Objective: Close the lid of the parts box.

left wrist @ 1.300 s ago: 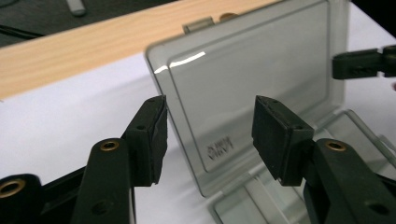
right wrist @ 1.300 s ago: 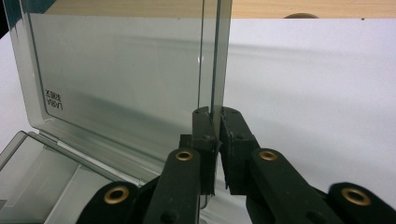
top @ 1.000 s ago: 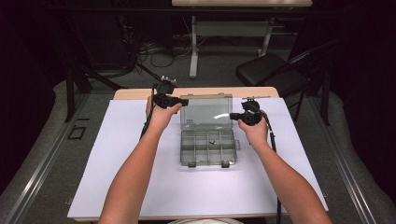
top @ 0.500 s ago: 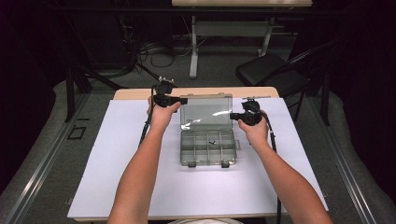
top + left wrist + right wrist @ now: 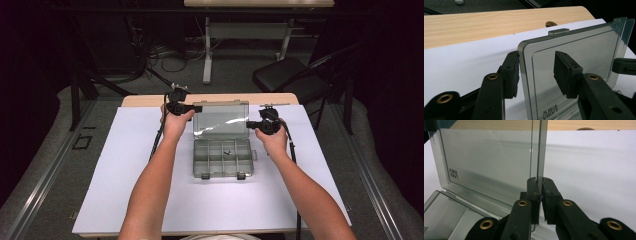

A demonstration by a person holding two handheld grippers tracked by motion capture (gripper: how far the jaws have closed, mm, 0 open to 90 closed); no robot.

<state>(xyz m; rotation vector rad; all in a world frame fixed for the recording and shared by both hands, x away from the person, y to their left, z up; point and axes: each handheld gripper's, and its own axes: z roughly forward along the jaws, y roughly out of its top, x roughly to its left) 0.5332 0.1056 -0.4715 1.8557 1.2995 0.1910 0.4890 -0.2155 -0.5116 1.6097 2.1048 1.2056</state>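
Right gripper [image 5: 540, 195] clamped on right edge of raised smoky clear plastic lid [image 5: 491, 160]; left gripper [image 5: 536, 72] straddling left edge, just been closing, pads not yet pressing. Compartment box [image 5: 222, 159] mid-table on white sheet [image 5: 115, 165]. Close left squarely on edge before swinging lid.

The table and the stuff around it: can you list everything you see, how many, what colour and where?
Organizer box: one, clear grey, middle of the sheet, with a tiny dark piece inside.
Lid: one, clear grey, standing up at the back.
Sheet: one, white, covering the table.
Table: one, light wood, showing at the far edge.
Chair: one, black, behind on the right.
Forearms: two, reaching in from the bottom.
Left tool: black, jaws astride the lid's edge, not yet clamped.
Right tool: black, clamped on the lid's other edge.
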